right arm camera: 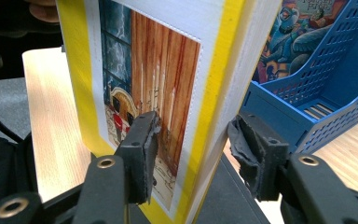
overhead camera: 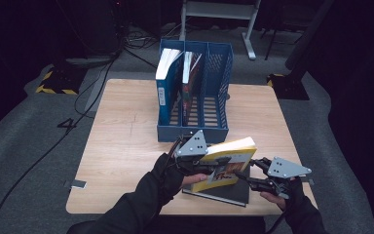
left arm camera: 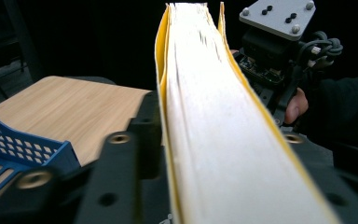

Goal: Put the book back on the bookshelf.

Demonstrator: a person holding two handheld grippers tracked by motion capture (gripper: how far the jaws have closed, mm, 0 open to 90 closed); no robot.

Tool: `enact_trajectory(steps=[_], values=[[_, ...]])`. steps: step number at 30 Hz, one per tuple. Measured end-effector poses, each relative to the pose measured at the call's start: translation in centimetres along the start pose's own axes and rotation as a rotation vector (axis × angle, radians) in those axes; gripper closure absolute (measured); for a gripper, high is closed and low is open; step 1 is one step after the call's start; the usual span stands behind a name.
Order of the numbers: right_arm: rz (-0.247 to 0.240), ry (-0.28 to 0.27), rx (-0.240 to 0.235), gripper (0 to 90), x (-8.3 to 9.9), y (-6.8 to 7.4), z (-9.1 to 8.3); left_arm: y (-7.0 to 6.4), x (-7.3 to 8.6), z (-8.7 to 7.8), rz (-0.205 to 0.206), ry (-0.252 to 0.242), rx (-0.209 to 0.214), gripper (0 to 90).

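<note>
Near the worktop's [overhead camera: 126, 146] front edge, the left gripper [overhead camera: 195, 158] has its jaws clamped on the yellow book [overhead camera: 226, 163], though in the high view its grey plate hides the contact and the left gripper view's nearness blurs the white page edge. The book is thick, yellow-bordered with a picture cover, tilted up above a dark book [overhead camera: 224, 192] lying flat, just in front of the blue file rack [overhead camera: 195, 92]. At the right, the right gripper [right arm camera: 193, 154] has its jaws narrowly parted around the book's lower corner, one pad [right arm camera: 142, 154] against the cover, the other just off the pages.
</note>
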State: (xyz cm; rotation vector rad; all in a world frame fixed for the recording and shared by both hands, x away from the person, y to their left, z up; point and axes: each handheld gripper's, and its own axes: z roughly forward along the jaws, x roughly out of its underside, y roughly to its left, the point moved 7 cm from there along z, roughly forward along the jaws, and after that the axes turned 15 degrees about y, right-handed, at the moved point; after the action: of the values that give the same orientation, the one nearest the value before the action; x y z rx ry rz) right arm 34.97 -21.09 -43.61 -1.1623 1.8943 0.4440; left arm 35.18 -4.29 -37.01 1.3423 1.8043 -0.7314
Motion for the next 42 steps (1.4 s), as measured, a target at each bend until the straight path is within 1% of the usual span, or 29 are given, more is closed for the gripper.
enact_trajectory(steps=[2,4,7,9,10,11,12,13,14,15,16,17,18,19,20,22,23,24,25,27,29,33,34,35,36,39,40,42], values=[[0.000,0.001,-0.002,50.0,0.0,0.0,0.0,0.0,0.0,0.0,0.000,0.002,-0.004,68.1],[0.004,0.003,0.000,48.2,0.1,0.0,0.0,0.1,0.0,0.0,-0.006,0.005,-0.017,68.5],[0.013,0.004,0.000,46.7,0.2,-0.2,-0.2,0.4,-0.1,0.0,-0.018,0.005,-0.019,68.9],[0.024,0.007,0.011,46.0,0.5,-0.6,-0.5,0.8,-0.6,-0.1,-0.034,-0.012,-0.018,69.1],[0.026,0.010,0.014,45.4,0.8,-0.8,-0.6,1.0,-0.9,-0.2,-0.035,-0.016,-0.024,69.3],[0.030,0.017,0.022,44.7,1.0,-1.0,-0.8,1.1,-1.2,-0.4,-0.035,-0.022,-0.021,69.8],[0.035,0.020,0.036,44.2,1.3,-1.3,-1.0,1.2,-1.7,-0.4,-0.030,-0.018,-0.027,74.0],[0.044,0.024,0.070,44.1,1.8,-1.9,-1.2,1.3,-1.9,-0.4,-0.025,-0.016,-0.042,74.3],[0.050,0.033,0.095,44.0,2.1,-2.2,-1.4,1.4,-2.2,-0.4,-0.010,-0.009,-0.065,74.4],[0.067,0.042,0.117,43.9,2.6,-2.9,-1.6,1.5,-2.4,-0.3,-0.005,-0.003,-0.076,74.5],[0.089,0.039,0.125,43.9,3.0,-3.4,-1.7,1.7,-2.5,-0.3,-0.002,0.006,-0.083,74.5],[0.102,0.046,0.142,43.6,3.4,-4.0,-1.9,2.0,-2.7,-0.2,-0.002,0.015,-0.087,74.5],[0.107,0.058,0.162,43.6,3.8,-4.5,-2.0,2.3,-2.8,-0.1,-0.012,0.017,-0.084,74.6],[0.128,0.067,0.177,43.6,4.4,-5.1,-2.1,2.6,-2.9,0.0,-0.017,0.018,-0.084,74.6],[0.148,0.073,0.182,43.6,4.8,-5.6,-2.1,2.8,-3.0,0.0,-0.022,0.022,-0.088,74.6],[0.164,0.096,0.210,43.6,5.6,-6.4,-2.1,3.2,-3.2,0.2,-0.020,0.029,-0.097,74.7],[0.180,0.100,0.217,43.6,5.9,-6.8,-2.1,3.4,-3.3,0.2,-0.015,0.033,-0.106,74.7],[0.203,0.102,0.210,43.6,6.2,-7.2,-2.1,3.6,-3.5,0.2,-0.013,0.037,-0.111,74.8],[0.203,0.102,0.210,43.6,6.2,-7.2,-2.1,3.6,-3.5,0.2,-0.013,0.037,-0.111,74.7],[0.219,0.116,0.228,43.6,6.7,-7.8,-2.1,4.0,-3.9,0.1,-0.021,0.033,-0.114,74.8],[0.234,0.124,0.229,43.4,7.1,-8.2,-2.0,4.4,-4.3,-0.1,-0.026,0.031,-0.116,74.8],[0.253,0.141,0.237,43.1,7.7,-8.8,-2.0,5.2,-5.2,-0.5,-0.024,0.029,-0.152,74.7],[0.253,0.142,0.247,43.1,7.8,-8.9,-2.0,5.5,-5.4,-0.7,-0.027,0.033,-0.161,74.8],[0.265,0.138,0.264,43.1,7.9,-9.1,-2.0,5.8,-5.6,-0.8,-0.033,0.032,-0.167,74.7],[0.277,0.130,0.262,43.1,7.9,-9.2,-2.0,6.0,-5.7,-0.9,-0.038,0.031,-0.179,74.8],[0.295,0.130,0.270,43.2,8.2,-9.6,-2.0,6.8,-6.2,-1.3,-0.048,0.027,-0.206,74.8],[0.305,0.130,0.265,43.2,8.3,-9.7,-2.0,7.0,-6.4,-1.4,-0.051,0.027,-0.217,74.8],[0.308,0.137,0.268,43.2,8.4,-9.8,-2.0,7.6,-6.7,-1.9,-0.056,0.028,-0.240,74.8]])
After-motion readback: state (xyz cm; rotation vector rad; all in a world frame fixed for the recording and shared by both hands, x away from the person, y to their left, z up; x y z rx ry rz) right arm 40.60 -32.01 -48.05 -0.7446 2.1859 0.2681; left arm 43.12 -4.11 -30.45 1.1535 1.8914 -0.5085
